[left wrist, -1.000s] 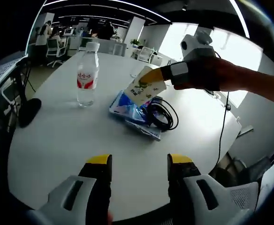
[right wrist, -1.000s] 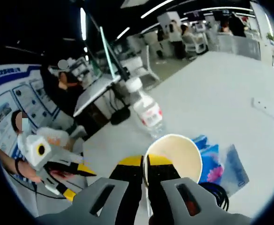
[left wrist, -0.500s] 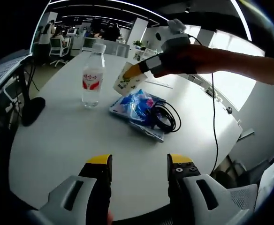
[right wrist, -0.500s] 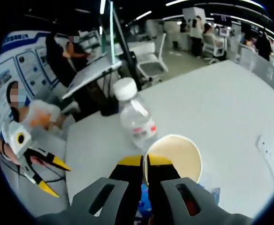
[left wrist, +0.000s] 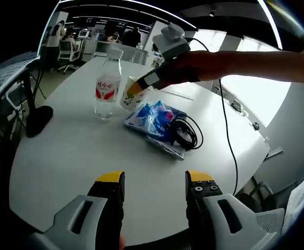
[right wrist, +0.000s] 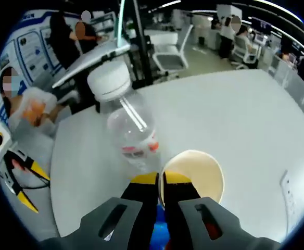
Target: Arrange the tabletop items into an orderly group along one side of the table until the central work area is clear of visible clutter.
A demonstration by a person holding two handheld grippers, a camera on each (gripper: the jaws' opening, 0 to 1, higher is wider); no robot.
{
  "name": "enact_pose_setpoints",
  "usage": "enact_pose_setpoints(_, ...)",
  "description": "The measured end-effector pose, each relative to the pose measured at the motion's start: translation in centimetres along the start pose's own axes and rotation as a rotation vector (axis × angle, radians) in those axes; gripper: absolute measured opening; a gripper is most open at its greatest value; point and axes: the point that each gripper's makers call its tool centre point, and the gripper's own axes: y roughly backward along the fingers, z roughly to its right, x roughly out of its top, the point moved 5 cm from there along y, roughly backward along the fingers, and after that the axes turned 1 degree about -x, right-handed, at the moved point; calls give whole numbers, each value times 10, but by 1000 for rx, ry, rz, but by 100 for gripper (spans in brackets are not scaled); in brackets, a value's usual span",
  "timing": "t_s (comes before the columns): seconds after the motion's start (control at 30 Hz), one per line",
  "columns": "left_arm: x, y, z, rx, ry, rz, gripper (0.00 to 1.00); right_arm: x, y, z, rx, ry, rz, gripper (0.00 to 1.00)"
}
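Your right gripper (right wrist: 160,179): jaws pinched together on the rim of a paper cup (right wrist: 193,174), one jaw inside the mouth and one outside; cup mouth faces the camera in the right gripper view. In the left gripper view the same cup (left wrist: 130,95) is carried tilted above the white table (left wrist: 74,151), just beside the water bottle (left wrist: 106,86) and touching or nearly touching it; which, you cannot tell. Water bottle: clear plastic, white cap, red-and-white label, upright on the table; in the right gripper view it (right wrist: 125,127) stands close ahead of your jaws. Blue printed packets (left wrist: 151,121): lying flat near the table's middle, to the right of the bottle in the left gripper view. Black coiled cable (left wrist: 184,131): resting on and against the right edge of the packets. Your left gripper (left wrist: 154,182): jaws apart, nothing between them, low over the table's near edge, well apart from the items. It also shows at the left of the right gripper view (right wrist: 24,182).
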Motion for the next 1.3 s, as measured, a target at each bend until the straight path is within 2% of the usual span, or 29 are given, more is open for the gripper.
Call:
enact_pose_setpoints(0.27, -1, 5, -7, 13, 4, -3, 46, 5, -15, -3, 0, 121, -51, 1)
enact_pose_setpoints(0.43, -3, 6, -8, 16, 9, -5, 46, 5, -16, -4, -1, 124, -54, 12)
enact_pose_setpoints(0.67, -6, 6, -5, 11, 17, -7, 46, 0, -4, -6, -14, 112, -30, 18)
enact_pose_setpoints(0.8, -5, 5, -3, 7, 17, -5, 46, 0, 7, -5, -12, 82, 19, 21)
enact_pose_setpoints(0.93, -5, 5, -1, 5, 13, -6, 45, -2, 17, -3, -42, 94, 31, 18)
enact_pose_setpoints(1.0, -5, 5, 0, 3, 7, -9, 45, -3, 23, -4, -40, 88, 42, 20)
enact_pose_setpoints(1.3, 5, 1, 9, -12, -21, 4, 46, -10, 45, -12, -57, 73, 91, 23)
